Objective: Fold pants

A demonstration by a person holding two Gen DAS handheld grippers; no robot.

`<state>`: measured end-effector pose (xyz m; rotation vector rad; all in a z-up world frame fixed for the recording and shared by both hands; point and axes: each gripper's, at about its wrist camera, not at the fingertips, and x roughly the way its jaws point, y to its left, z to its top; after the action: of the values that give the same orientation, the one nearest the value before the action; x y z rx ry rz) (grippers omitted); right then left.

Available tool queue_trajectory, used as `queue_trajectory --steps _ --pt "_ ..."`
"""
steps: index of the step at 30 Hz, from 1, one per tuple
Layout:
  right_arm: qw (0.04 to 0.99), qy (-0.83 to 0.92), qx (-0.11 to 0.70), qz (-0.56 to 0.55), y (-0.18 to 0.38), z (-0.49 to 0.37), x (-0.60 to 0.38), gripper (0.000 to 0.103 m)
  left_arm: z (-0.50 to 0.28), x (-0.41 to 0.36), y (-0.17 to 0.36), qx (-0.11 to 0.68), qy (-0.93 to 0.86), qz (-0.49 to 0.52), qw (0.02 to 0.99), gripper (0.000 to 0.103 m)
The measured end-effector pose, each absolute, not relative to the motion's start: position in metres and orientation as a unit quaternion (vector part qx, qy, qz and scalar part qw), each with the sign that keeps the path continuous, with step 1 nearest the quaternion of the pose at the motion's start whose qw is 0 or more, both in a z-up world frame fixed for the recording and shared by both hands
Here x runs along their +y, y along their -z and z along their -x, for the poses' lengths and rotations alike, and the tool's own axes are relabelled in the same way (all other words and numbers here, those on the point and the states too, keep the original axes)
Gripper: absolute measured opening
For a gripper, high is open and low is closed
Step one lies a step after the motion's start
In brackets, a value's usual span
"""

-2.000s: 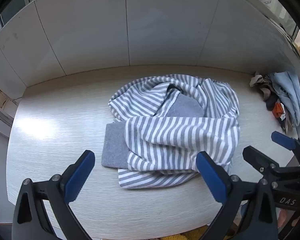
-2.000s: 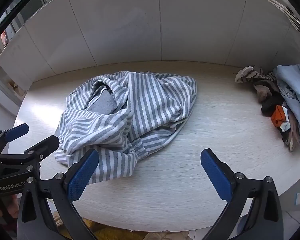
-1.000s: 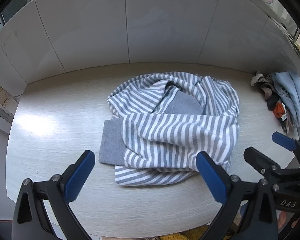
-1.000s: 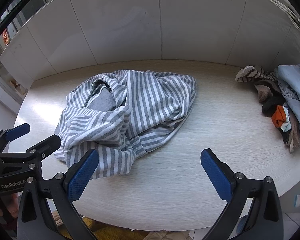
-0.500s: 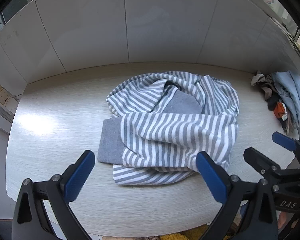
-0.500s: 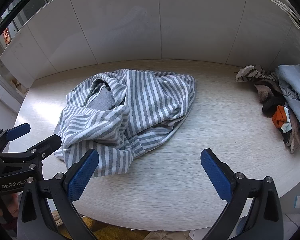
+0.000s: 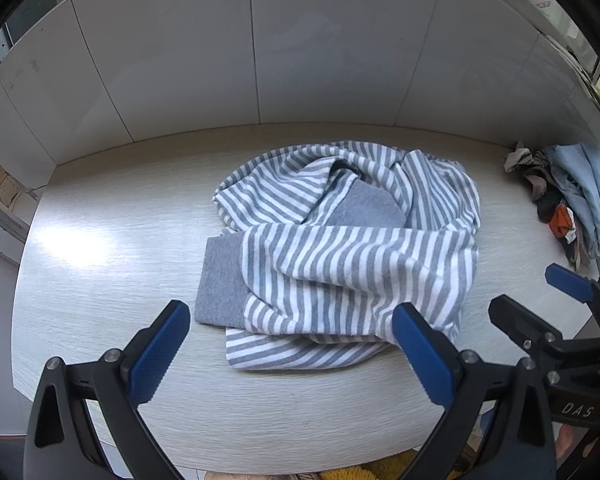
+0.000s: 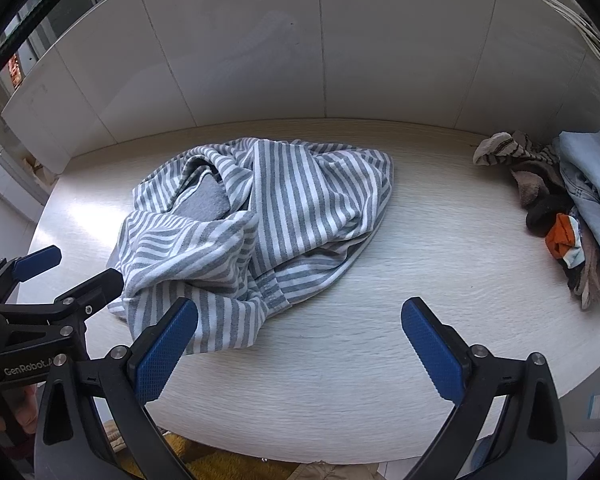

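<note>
White panelled wall behind pale wood-grain bench [image 7: 100,248]. Grey-and-white striped pants [image 7: 352,256] lie crumpled at centre of frame, plain grey cuff (or waistband) poking out at left. Heap of other clothes [image 8: 572,208] at right edge. Left claw [image 7: 292,344] and right claw [image 8: 300,340] hover at lower frame, blue pads spread wide, gripping nothing.
</note>
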<state>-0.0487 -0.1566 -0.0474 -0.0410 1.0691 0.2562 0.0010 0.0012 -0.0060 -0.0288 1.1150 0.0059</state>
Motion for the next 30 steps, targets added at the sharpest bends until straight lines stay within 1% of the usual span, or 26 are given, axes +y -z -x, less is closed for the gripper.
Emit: queue_trajectory --steps 20,30 --pt "0.852 -0.121 0.510 0.017 0.048 0.046 -0.162 0.103 -0.007 0.003 0.009 0.534 -0.005 0.014 0.845 0.103" --pt "0.851 -0.122 0.510 0.014 0.049 0.037 -0.174 0.103 -0.012 -0.007 0.000 0.522 0.017 0.014 0.853 0.102"
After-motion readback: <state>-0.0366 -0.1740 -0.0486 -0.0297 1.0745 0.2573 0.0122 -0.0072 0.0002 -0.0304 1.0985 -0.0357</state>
